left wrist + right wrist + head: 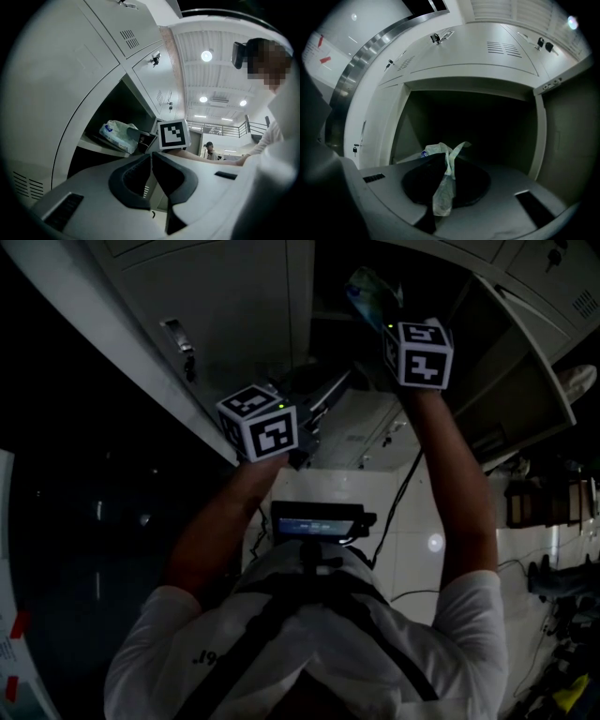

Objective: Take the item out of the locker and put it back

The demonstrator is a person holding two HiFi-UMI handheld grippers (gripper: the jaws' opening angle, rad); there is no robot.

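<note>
Open locker (540,140), centre frame: 1 soft packet (117,135) inside, its edge clamped by the right gripper (447,161). Left gripper (151,158), outside: jaws together, empty.

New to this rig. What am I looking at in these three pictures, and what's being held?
There is no robot arm here. A person wears a camera on the head and holds a two-fingered gripper in each hand. The head view looks down past the arms at a wall of lockers. The black-and-white marker cubes are part of the grippers. The other two pictures come from a camera riding on each gripper, looking along its fingers. The left gripper has its fingers together with nothing between them. The right gripper has its fingers closed on the edge of a soft plastic packet, at the mouth of an open locker compartment. Whether the packet rests on the shelf is unclear.
</note>
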